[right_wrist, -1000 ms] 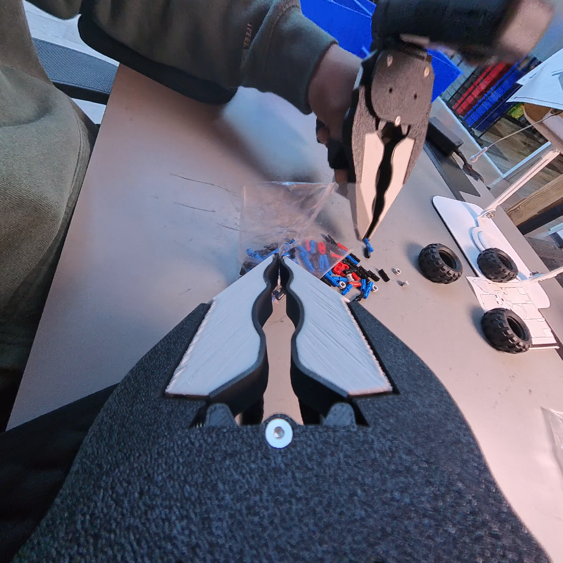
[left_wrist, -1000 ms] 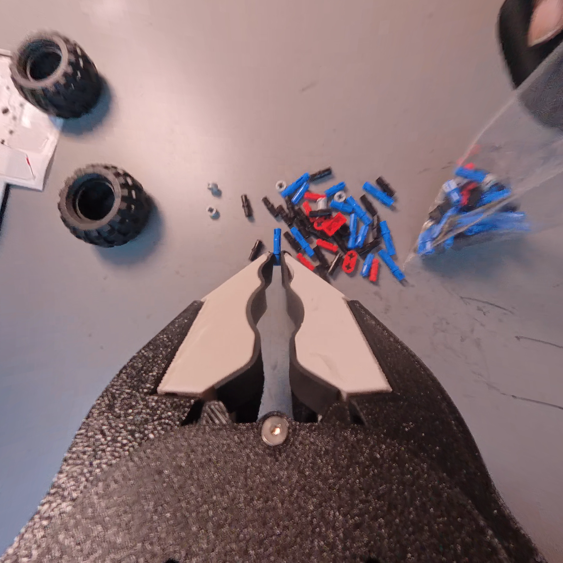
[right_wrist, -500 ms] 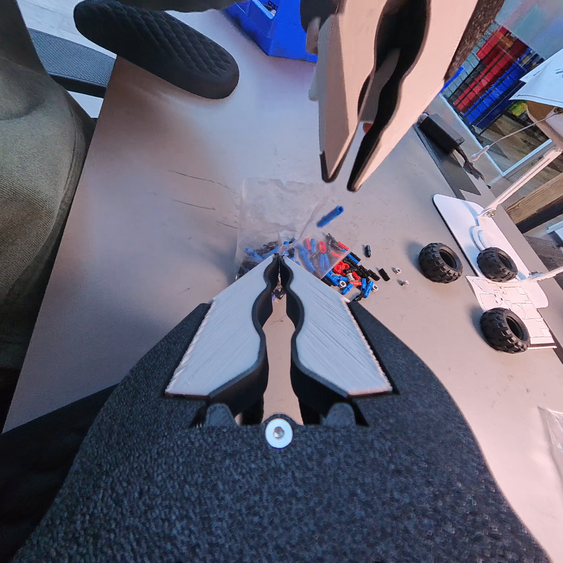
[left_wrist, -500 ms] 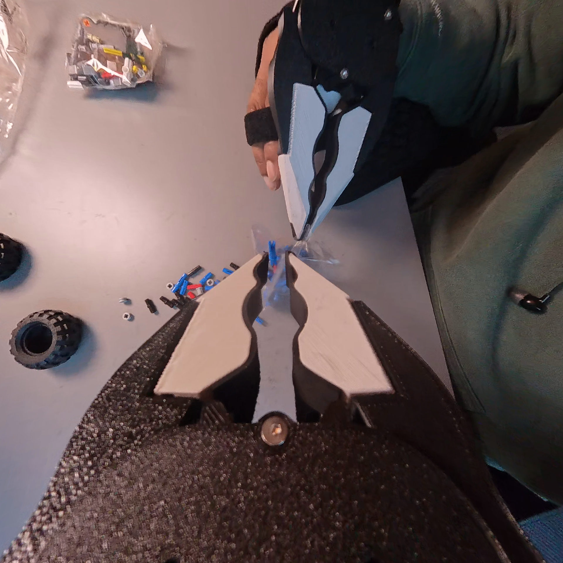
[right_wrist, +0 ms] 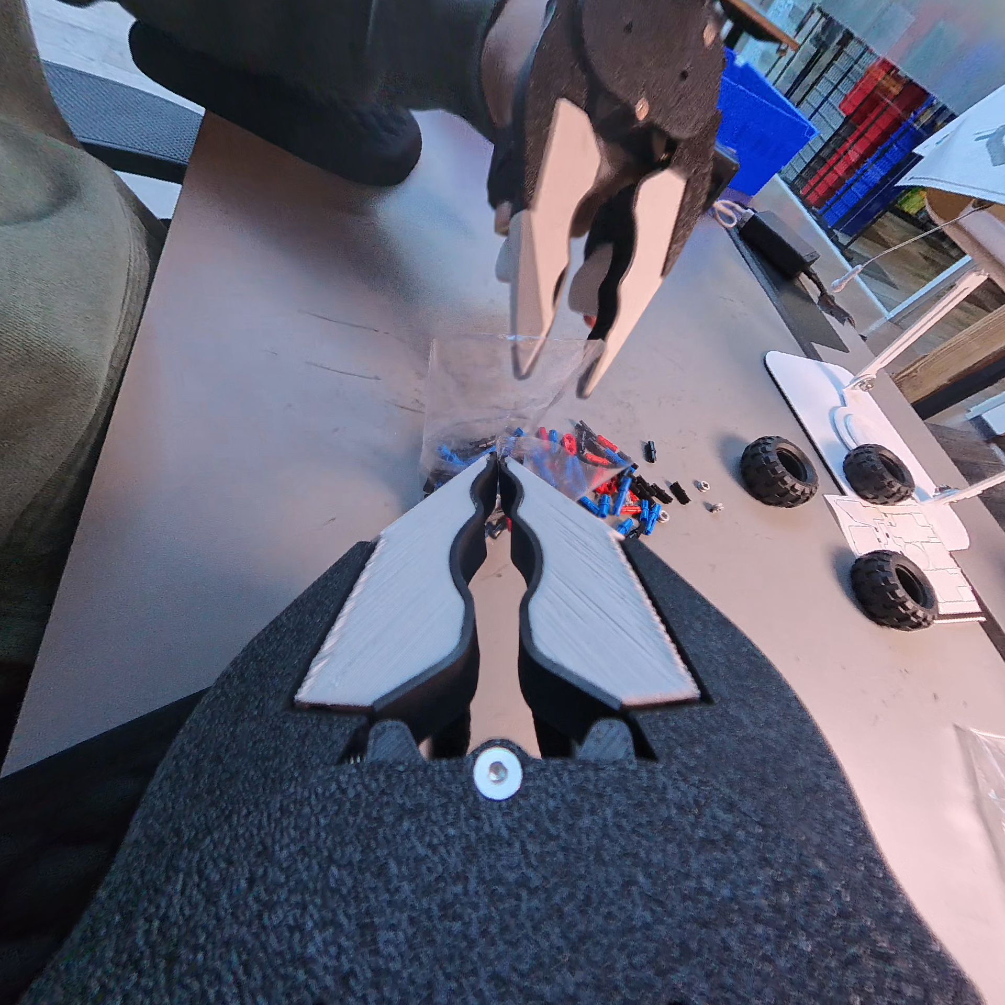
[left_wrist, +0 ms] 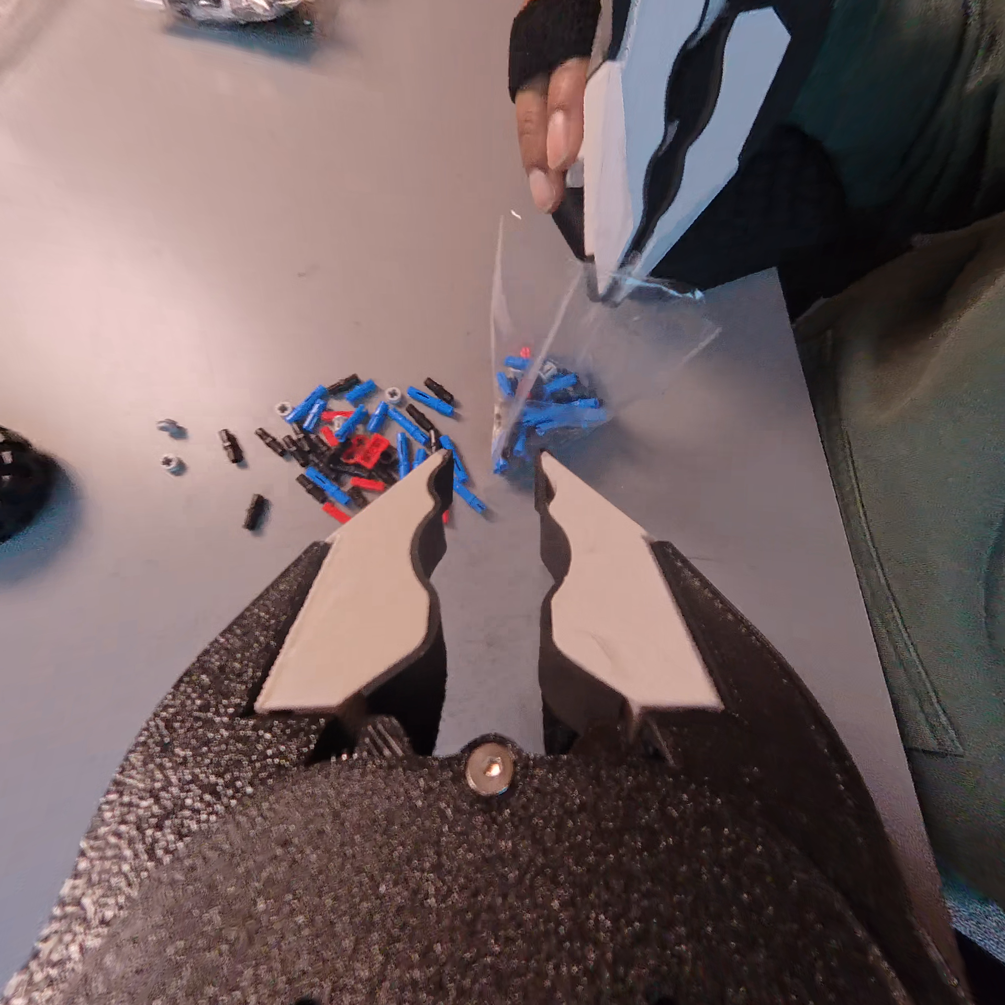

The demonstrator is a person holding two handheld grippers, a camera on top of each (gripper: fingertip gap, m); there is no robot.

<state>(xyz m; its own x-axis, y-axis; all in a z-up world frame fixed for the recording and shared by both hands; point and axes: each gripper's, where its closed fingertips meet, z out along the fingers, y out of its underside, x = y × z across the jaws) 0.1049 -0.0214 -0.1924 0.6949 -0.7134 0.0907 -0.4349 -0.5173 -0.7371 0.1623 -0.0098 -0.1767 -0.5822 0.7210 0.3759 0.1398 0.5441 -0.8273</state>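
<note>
A clear plastic bag [left_wrist: 625, 348] holding blue, black and red pins lies partly lifted on the grey table [left_wrist: 190, 244]. My right gripper [right_wrist: 497, 462] is shut on the bag's [right_wrist: 489, 391] edge; in the left wrist view it [left_wrist: 617, 291] pinches the bag's raised corner. My left gripper [left_wrist: 494, 459] is open and empty, hovering between the bag and a loose pile of pins [left_wrist: 370, 440]. In the right wrist view the left gripper [right_wrist: 552, 383] hangs open over the bag's far edge, with the pile [right_wrist: 614, 478] to the right.
Three black tyres [right_wrist: 777, 470] [right_wrist: 878, 473] [right_wrist: 892, 587] stand at the right with a white printed sheet [right_wrist: 913, 538] and a white lamp base [right_wrist: 816, 391]. One tyre [left_wrist: 22, 478] shows at the left edge. A person's green sleeve [left_wrist: 924, 435] borders the table's near edge. Spacing between my two grippers at the tips: around 7 cm.
My left gripper, shut on a blue pin over the pile, swung over the bag, opened and dropped the pin. It is now wider open and empty. The right gripper kept its hold.
</note>
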